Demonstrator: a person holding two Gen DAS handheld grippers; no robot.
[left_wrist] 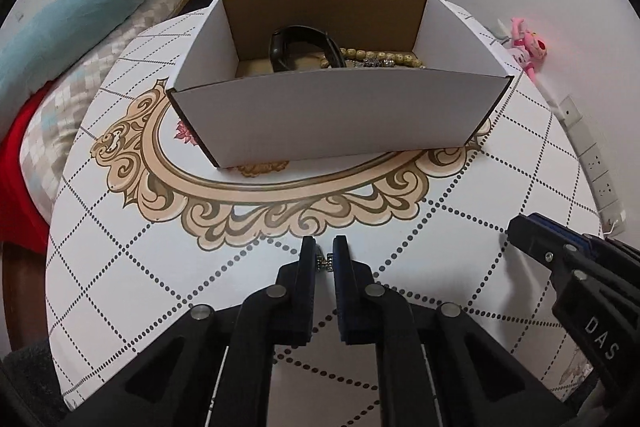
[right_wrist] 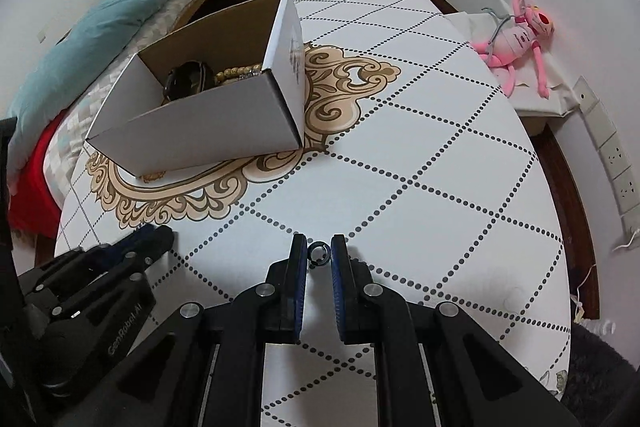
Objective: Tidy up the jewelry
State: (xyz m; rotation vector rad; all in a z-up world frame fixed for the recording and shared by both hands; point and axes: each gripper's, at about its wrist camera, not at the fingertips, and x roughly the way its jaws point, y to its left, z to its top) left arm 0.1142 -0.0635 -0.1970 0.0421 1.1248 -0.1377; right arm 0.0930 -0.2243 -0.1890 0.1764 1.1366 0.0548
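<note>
Your worktop (right_wrist: 400, 155) is round, with a bed (left_wrist: 100, 7) close along its left edge and a wall on the right. Its near half is bare cloth, giving both tools free room. The box (left_wrist: 340, 115) sits open-topped over the gold ornament, left of centre in the right view, its near wall facing you and its right wall standing well clear of the worktop's right edge. A black band (left_wrist: 288, 47) and beads (left_wrist: 380, 59) lie on the box floor. A pink toy (right_wrist: 516, 39) rests on a ledge off the right edge. Your left tool (left_wrist: 324, 259) is clamped on a small silver piece (left_wrist: 325, 262), above the near cloth. Your right tool (right_wrist: 319, 255) is clamped on a dark ring (right_wrist: 319, 253), just beside the left tool and short of the box.
</note>
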